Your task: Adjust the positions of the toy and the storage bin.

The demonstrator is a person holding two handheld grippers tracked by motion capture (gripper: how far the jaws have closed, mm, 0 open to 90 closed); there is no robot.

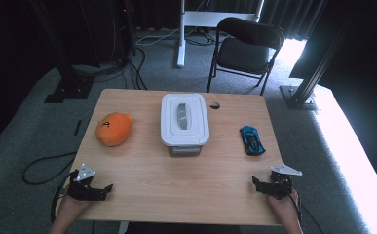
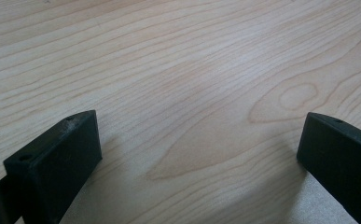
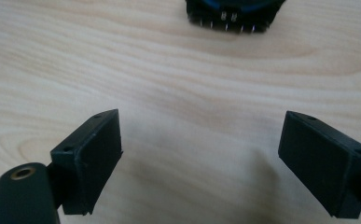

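Note:
On a wooden table lie an orange plush toy at the left, a white lidded box in the middle and a blue toy car at the right. My left gripper rests near the front left corner, a hand behind it. Its jaws stand wide apart over bare wood, so the left gripper is open. Near the front right edge my right gripper points at the car. The right gripper is open with nothing between its jaws, and the toy car's dark end lies a short way beyond them.
A round hole is cut in the tabletop just right of the box. Behind the table stand a black folding chair and a white post. Black frame feet and cables lie on the grey carpet.

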